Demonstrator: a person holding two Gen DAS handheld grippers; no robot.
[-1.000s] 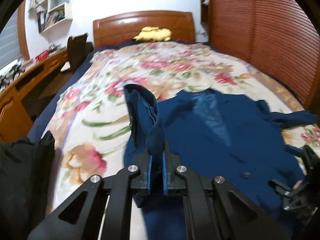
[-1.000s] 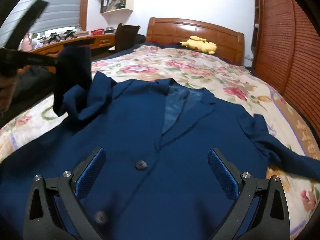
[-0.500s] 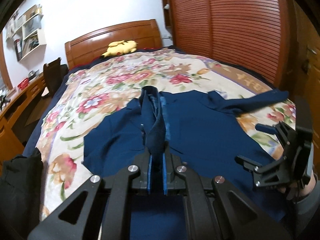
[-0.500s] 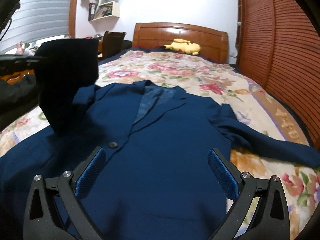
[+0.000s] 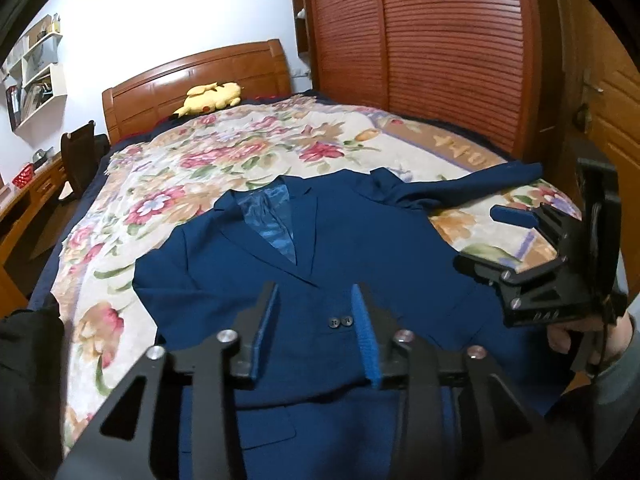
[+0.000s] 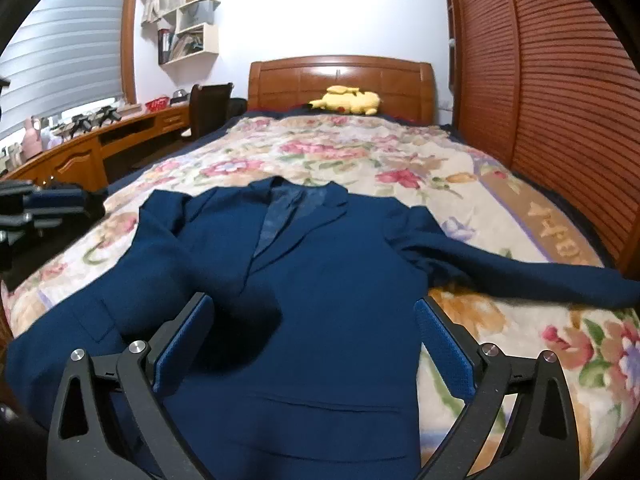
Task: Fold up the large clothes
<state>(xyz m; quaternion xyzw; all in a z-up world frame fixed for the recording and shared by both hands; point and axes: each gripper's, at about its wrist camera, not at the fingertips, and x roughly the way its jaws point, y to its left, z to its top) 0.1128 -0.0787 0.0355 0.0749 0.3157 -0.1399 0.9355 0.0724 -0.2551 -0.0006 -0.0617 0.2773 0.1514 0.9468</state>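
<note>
A navy suit jacket lies face up on the floral bedspread, collar toward the headboard. One sleeve is folded across its front, and the cuff with two buttons rests between the blue pads of my left gripper. That gripper's jaws are opening and the pads do not press the cloth. The other sleeve stretches out flat to the right. My right gripper hovers over the jacket's lower front, open wide with nothing held. It also shows at the right of the left wrist view, right gripper.
A yellow plush toy lies by the wooden headboard. Slatted wardrobe doors run along the bed's right side. A desk and chair stand to the left. Dark cloth lies at the bed's near left corner.
My left gripper carried the pinched sleeve rightward across the jacket, then its jaws parted and the sleeve dropped onto the front. The right gripper stayed open and drew back slightly.
</note>
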